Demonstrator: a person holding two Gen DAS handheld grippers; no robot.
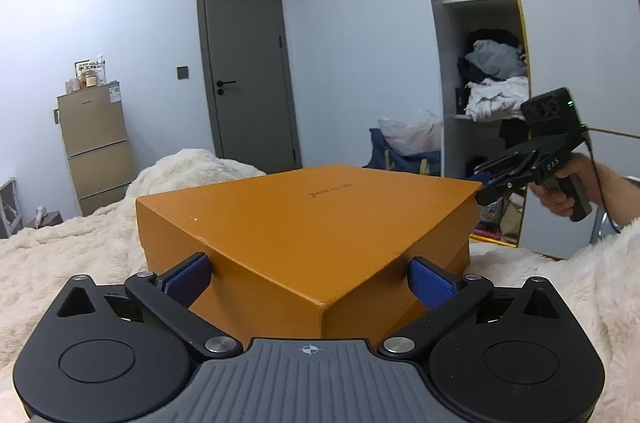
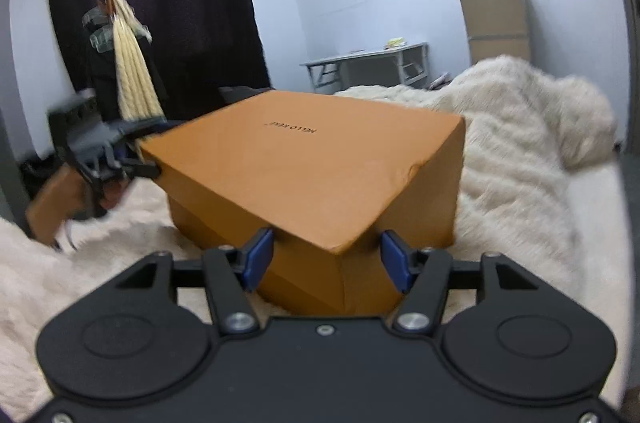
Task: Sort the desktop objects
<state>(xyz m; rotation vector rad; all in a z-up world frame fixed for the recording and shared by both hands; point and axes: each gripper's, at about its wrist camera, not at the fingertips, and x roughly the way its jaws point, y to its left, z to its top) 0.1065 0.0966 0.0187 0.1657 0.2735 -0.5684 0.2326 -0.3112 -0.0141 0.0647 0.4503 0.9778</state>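
Cream fluffy blanket over the bed, spread wide and rumpled on every side. Orange cardboard box resting on that blanket, lid tilted and sitting askew over the base, with small dark lettering on top (reads "HELLO KUKE" upside down in the right wrist view). Beyond it a grey door, a tan drawer cabinet against the wall, and open shelves with bottles and heaped clothes. In the right wrist view a dark curtain and a pale desk at the back.

Left tool spread wide around the near corner of the box, blue pads on either side of the lid edge; whether the pads press the cardboard, cannot tell. Seen from the right wrist view, tips at the far corner of the lid, blurred. Right tool likewise wide apart, astride the opposite corner, one blue pad close against the box side. From the left wrist view, right tool's tips touching the far right corner of the lid, handle gripped by a hand.
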